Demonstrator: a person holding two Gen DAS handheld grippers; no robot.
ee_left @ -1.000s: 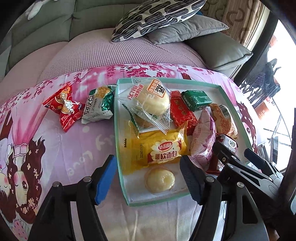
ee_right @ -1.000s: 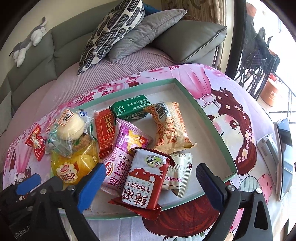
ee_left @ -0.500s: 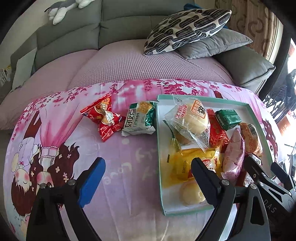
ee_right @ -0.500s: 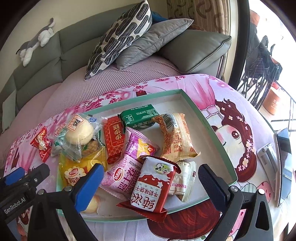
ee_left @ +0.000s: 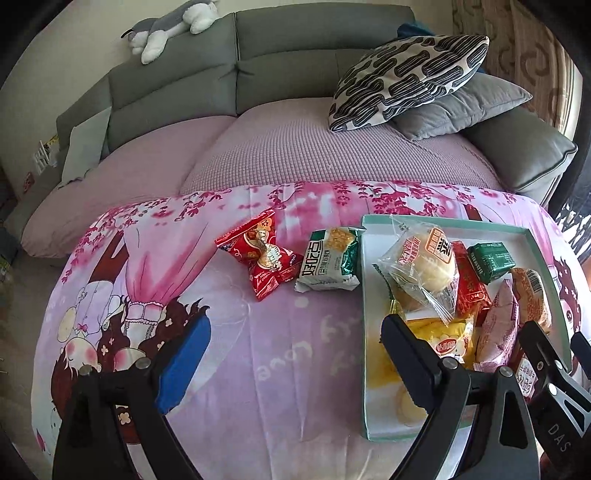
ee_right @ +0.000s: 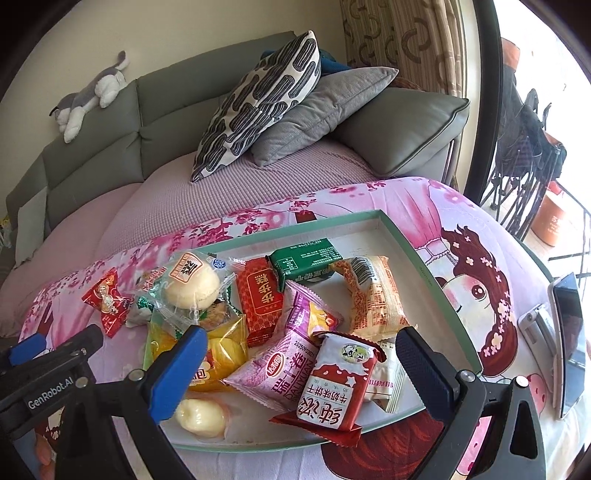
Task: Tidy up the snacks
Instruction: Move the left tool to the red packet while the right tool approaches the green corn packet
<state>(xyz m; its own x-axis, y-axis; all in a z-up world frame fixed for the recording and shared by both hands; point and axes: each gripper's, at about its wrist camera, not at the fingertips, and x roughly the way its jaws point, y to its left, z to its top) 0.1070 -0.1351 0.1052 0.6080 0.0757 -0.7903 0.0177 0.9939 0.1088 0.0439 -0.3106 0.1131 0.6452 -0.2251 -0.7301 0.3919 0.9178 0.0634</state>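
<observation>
A green-rimmed tray [ee_left: 364, 314] on the pink cartoon cloth holds several wrapped snacks, with a clear-bagged bun [ee_left: 424, 264] on top. Left of it on the cloth lie a red packet [ee_left: 262, 258] and a green-and-white packet [ee_left: 330, 264]. My left gripper [ee_left: 295, 363] hangs open over bare cloth below those two, with nothing between its fingers. My right gripper [ee_right: 301, 373] is open above the near end of the tray [ee_right: 332, 221]. A red-and-white packet [ee_right: 332, 384] lies loose in the tray between its fingers, and neither pad touches it.
A phone [ee_right: 567, 343] and a silver object [ee_right: 535, 325] lie near the table's right edge. Behind the table stands a grey sofa with a patterned cushion [ee_left: 406, 79] and a plush toy [ee_left: 170, 26]. A glass door and a drying rack are at the far right.
The left jaws widened from around a pale bun at the tray's near end, and that view swung left onto the two packets on the cloth. Both grippers rose slightly.
</observation>
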